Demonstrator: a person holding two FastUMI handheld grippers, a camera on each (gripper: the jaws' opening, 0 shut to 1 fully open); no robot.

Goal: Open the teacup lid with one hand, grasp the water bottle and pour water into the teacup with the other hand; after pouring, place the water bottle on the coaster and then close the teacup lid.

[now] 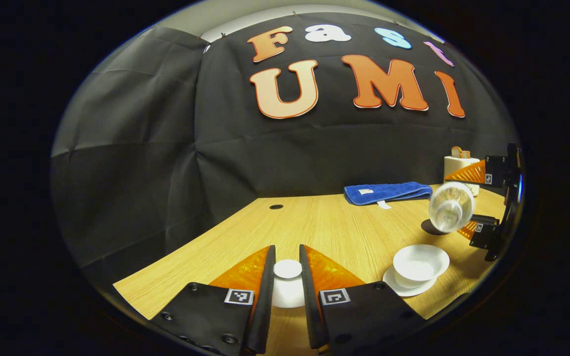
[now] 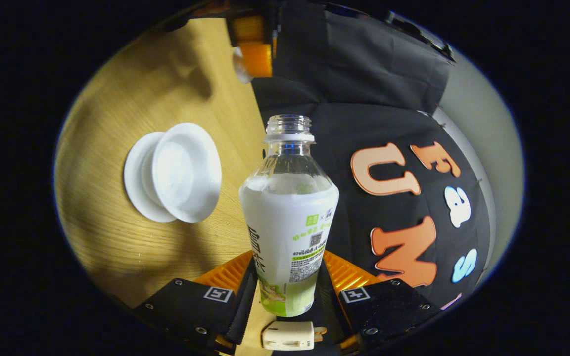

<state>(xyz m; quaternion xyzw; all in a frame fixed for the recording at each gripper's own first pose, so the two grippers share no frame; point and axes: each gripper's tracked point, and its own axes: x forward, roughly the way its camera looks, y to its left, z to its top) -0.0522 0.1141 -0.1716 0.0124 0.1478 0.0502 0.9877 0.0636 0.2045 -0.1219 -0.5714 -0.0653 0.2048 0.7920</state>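
Observation:
My left gripper (image 1: 287, 252) is shut on the white teacup lid (image 1: 287, 289), its knob up, left of the cup. The white teacup (image 1: 421, 262) stands uncovered on its saucer (image 1: 403, 289) near the table's right front edge. Above and just behind it, my right gripper (image 1: 465, 202) is shut on the water bottle (image 1: 451, 206), tipped on its side with the uncapped mouth toward the cup. In the right gripper view the bottle (image 2: 287, 212) sits between the fingers of the right gripper (image 2: 287, 269), the teacup (image 2: 186, 170) lies to its left, and the left gripper (image 2: 254, 49) is at the top. No water stream shows.
A dark round coaster (image 1: 431, 228) lies on the wooden table (image 1: 324, 222) behind the cup. A folded blue towel (image 1: 386, 192) and a white holder (image 1: 458, 163) sit at the back right. A small hole (image 1: 276, 206) is in the tabletop.

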